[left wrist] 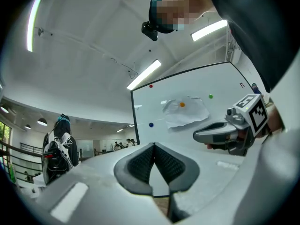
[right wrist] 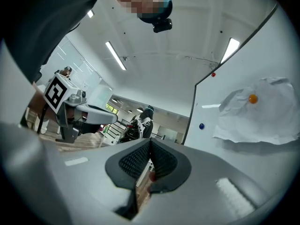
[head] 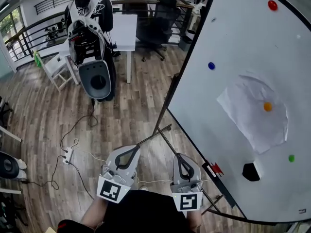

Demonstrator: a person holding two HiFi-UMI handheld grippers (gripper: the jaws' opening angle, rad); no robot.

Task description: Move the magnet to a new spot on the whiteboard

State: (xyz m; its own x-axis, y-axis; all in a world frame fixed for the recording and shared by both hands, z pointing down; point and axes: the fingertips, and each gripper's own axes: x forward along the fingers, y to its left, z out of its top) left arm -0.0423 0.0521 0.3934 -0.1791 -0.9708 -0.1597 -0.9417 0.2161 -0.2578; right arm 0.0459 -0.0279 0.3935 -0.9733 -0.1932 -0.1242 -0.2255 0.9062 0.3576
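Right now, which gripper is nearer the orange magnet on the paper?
Right. The right gripper sits below-left of the orange magnet, close to the lower edge of the whiteboard. The left gripper is farther left, over the wooden floor.

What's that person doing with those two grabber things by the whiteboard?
A person holds a grabber in each hand. The left gripper and the right gripper are both shut and empty, low in front of the whiteboard, touching nothing. The board has a red magnet, a blue magnet, a green magnet, and an orange magnet pinning a crumpled paper. None is picked up yet.
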